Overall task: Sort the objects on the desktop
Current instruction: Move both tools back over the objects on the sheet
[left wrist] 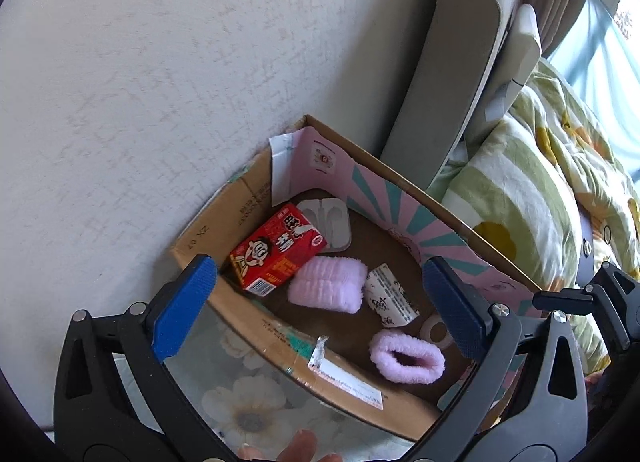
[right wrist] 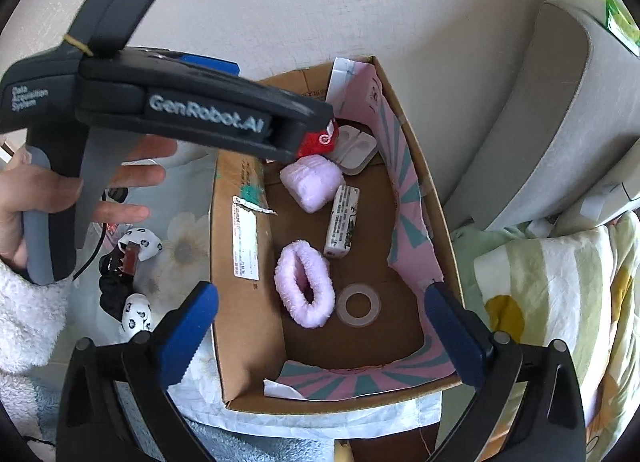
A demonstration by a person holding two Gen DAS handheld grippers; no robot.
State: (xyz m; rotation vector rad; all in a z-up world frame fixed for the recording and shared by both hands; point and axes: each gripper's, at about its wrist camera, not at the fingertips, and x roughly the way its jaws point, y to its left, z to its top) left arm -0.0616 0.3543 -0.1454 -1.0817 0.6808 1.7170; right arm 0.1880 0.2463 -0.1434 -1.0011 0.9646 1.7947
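An open cardboard box (left wrist: pixel 248 314) (right wrist: pixel 240 302) holds a red drink carton (left wrist: pixel 276 250) (right wrist: pixel 320 140), a white earbud tray (left wrist: pixel 326 226) (right wrist: pixel 356 150), a folded pink fluffy band (left wrist: pixel 328 290) (right wrist: pixel 312 182), a white printed packet (left wrist: pixel 390 294) (right wrist: pixel 341 222), a pink fluffy ring (left wrist: pixel 406 356) (right wrist: pixel 304 290) and a clear tape ring (left wrist: pixel 436 330) (right wrist: pixel 357 305). My left gripper (left wrist: pixel 320 304) hangs open above the box's near side, nothing between its blue pads. My right gripper (right wrist: pixel 322 332) stands open over the box end, also empty. The left gripper's black body (right wrist: pixel 200 114) hides part of the carton.
The box sits against a white wall (left wrist: pixel 160 82) on a floral table top (left wrist: pixel 248 402). Black and white patterned small items (right wrist: pixel 136 246) lie on the table left of the box. A grey headboard (left wrist: pixel 448 82) and a floral quilt (left wrist: pixel 540 182) lie to the right. A person's hand (right wrist: pixel 120 178) holds the left gripper.
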